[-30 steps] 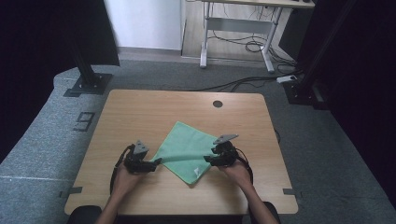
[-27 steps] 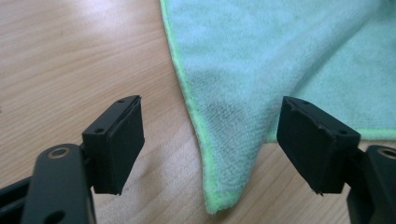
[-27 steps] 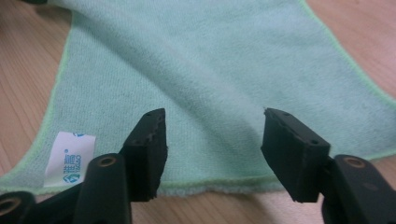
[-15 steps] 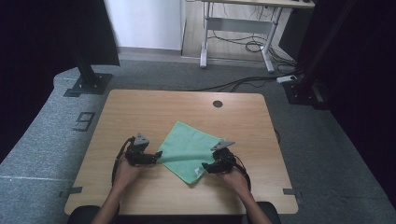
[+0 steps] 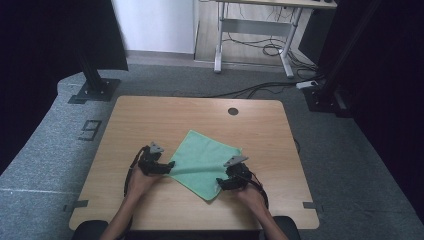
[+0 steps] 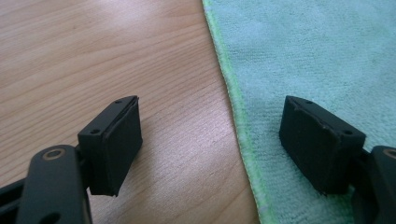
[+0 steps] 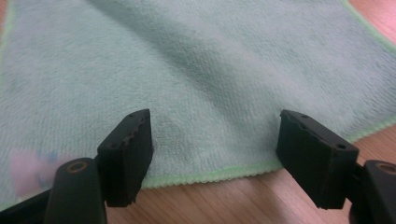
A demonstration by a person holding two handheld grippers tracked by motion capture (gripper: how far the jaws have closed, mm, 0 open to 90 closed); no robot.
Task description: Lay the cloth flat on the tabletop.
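Both grippers stood with their jaws wide apart and held nothing, the left gripper (image 5: 169, 167) at the left corner of the green cloth (image 5: 202, 162) and the right gripper (image 5: 223, 183) at its near right edge. Half a second before, the right one had sat a little farther out to the right; it had since drawn in toward the near corner, while the left had kept much the same station at the cloth's left point. The cloth itself lay flat and unmoved, set like a diamond on the near middle of the wooden table (image 5: 150, 115), with a pale label patch showing near its near corner. In the left gripper view the stitched hem (image 6: 236, 107) ran up between the two open pads, one pad over bare wood and the other over the cloth. In the right gripper view the hem (image 7: 219, 173) crossed between the pads, both of them hovering at the cloth's border. By my reading, both tools had been lined up on the edge for a pinch, so a lift or a fold of the cloth looked about to begin, with neither grip yet taken.
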